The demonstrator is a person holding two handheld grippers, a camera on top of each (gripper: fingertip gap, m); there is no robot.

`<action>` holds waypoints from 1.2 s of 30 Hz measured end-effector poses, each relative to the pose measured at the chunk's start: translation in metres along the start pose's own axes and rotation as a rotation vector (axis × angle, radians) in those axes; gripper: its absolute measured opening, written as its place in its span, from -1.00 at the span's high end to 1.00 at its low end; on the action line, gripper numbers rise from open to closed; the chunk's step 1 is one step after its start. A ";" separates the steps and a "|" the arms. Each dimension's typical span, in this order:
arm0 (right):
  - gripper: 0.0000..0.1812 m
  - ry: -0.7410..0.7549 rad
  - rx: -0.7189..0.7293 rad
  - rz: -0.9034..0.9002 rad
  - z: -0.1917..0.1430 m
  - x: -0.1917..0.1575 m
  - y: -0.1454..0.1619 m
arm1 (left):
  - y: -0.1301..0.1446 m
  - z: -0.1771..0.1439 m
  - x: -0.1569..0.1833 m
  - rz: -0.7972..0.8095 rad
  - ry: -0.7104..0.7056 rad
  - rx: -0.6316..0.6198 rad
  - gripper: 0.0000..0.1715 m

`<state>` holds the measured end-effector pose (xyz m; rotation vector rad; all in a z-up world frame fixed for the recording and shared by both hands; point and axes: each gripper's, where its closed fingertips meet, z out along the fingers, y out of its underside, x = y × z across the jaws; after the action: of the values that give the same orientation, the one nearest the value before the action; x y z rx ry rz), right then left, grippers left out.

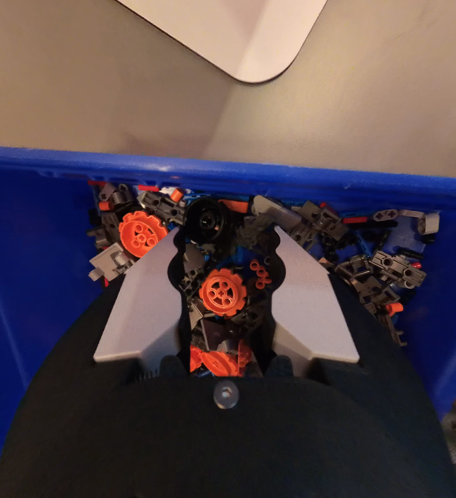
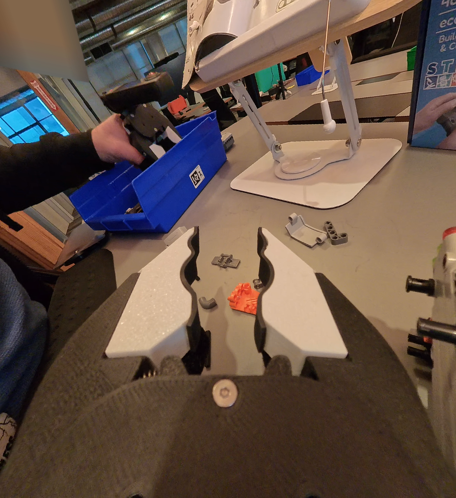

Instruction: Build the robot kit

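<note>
My left gripper (image 1: 225, 237) is open and points down into a blue bin (image 1: 221, 172) full of loose building-kit parts. An orange wheel hub (image 1: 222, 291) lies between its fingers, a black wheel (image 1: 208, 219) sits at the tips, and another orange hub (image 1: 140, 233) lies to the left. The right wrist view shows this gripper (image 2: 164, 142) held by a hand inside the bin (image 2: 167, 183). My right gripper (image 2: 226, 237) is open and empty just above the grey table. Between its fingers lie an orange part (image 2: 241, 299), a grey elbow piece (image 2: 207, 302) and a flat grey connector (image 2: 225, 260).
A white stand base (image 2: 329, 186) with a booklet on top stands behind. A light grey panel (image 2: 303, 229) and a dark grey beam (image 2: 334, 233) lie to the right. A partly built white model (image 2: 453, 310) is at the right edge. A blue box (image 2: 445, 80) stands far right. The left gripper's tips are roughly 35 centimeters from the right gripper's.
</note>
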<state>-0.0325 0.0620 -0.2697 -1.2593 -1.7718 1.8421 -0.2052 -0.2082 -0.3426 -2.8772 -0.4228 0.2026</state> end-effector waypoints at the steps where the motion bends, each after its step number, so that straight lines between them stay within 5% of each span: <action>1: 0.56 0.000 0.000 0.001 0.000 0.000 0.000 | 0.001 0.003 0.002 0.009 0.003 -0.010 0.36; 4: 0.56 0.002 -0.001 0.002 0.000 0.001 0.000 | 0.000 0.005 0.008 0.012 0.029 0.006 0.52; 18: 0.55 -0.001 -0.011 0.006 0.001 0.001 0.001 | 0.034 -0.029 0.075 -0.057 0.355 0.002 0.51; 26: 0.55 0.001 -0.009 0.005 0.001 0.001 0.001 | 0.009 -0.029 0.016 -0.158 0.228 0.150 0.64; 36: 0.55 0.000 -0.002 0.005 0.000 0.001 0.000 | 0.027 0.000 0.013 -0.036 0.221 -0.025 0.82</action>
<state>-0.0330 0.0621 -0.2702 -1.2660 -1.7728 1.8428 -0.1853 -0.2295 -0.3503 -2.8710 -0.4368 -0.1271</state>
